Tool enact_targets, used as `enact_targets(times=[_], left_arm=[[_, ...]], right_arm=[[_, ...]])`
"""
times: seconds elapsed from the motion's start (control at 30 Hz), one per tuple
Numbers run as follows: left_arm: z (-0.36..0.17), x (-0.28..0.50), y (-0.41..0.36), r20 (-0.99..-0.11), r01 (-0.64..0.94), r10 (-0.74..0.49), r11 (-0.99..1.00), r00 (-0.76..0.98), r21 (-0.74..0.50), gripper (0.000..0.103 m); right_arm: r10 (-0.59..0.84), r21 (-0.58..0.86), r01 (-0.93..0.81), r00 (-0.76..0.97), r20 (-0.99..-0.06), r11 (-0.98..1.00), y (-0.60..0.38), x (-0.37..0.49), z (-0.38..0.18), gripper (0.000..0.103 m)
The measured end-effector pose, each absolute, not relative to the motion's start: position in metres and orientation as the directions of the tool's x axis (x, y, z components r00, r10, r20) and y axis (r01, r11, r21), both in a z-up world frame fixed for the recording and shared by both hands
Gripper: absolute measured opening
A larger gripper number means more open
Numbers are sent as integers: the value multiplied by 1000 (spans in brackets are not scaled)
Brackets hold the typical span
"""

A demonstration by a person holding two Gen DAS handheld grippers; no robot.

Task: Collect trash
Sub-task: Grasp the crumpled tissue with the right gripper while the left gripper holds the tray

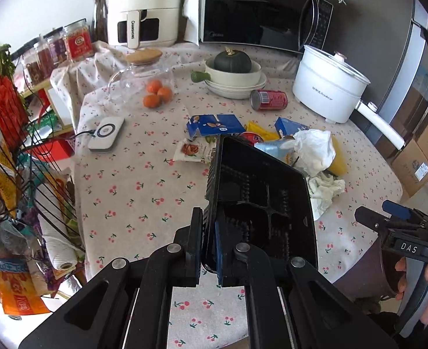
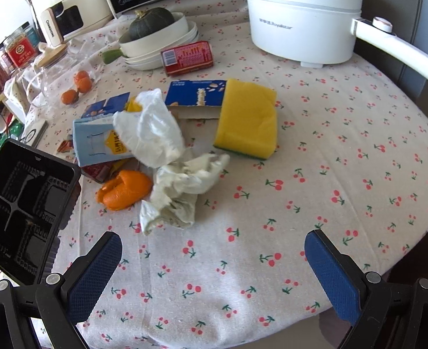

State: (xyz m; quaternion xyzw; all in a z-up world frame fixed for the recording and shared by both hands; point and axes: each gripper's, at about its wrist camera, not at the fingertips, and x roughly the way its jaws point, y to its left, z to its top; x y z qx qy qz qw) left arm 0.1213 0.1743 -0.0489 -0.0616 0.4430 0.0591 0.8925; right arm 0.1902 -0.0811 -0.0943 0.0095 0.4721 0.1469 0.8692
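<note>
My left gripper (image 1: 208,250) is shut on the rim of a black plastic bin (image 1: 260,197), held tilted above the table; the bin also shows at the left of the right wrist view (image 2: 25,203). My right gripper (image 2: 214,261) is open and empty above the cherry-print tablecloth (image 2: 330,160), short of a trash pile: crumpled white tissues (image 2: 179,195), a white plastic bag (image 2: 153,128), orange peel (image 2: 124,189), a pale blue carton (image 2: 97,142), a blue box (image 2: 196,93), a yellow sponge (image 2: 246,119) and a red can (image 2: 187,56).
A white electric pot (image 2: 301,17) with a long handle stands at the back right. Stacked bowls with a green squash (image 2: 153,26), a glass jar (image 1: 144,75), tangerines (image 1: 157,93), a white charger (image 1: 106,133), an air fryer (image 1: 141,8) and a microwave (image 1: 257,8) stand behind. A wire rack (image 1: 13,145) stands left.
</note>
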Motion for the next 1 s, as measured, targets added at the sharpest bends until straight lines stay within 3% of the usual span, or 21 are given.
enact_targets(times=[0.63,0.77,0.87,1.0], left_arm=[[-69,123,197,-826,-188,13,976,564,-112,7],[-75,126,196,-837,-196,11,974,548,-115,7],[-77,127,196,-840,-198,0,972,543,-128,7],[-77,127,191,-838,-188,-14,972,545,-138,7]], right_arm=[[300,196,-262,454,-839,945,-49,246,-149,99],[293,171,-285,470,-833,943,-45,251,-155,83],[320,187,-311,460,-828,932,-47,250,-151,54],[340,209,-311,467,-816,927,-58,245,-141,48]])
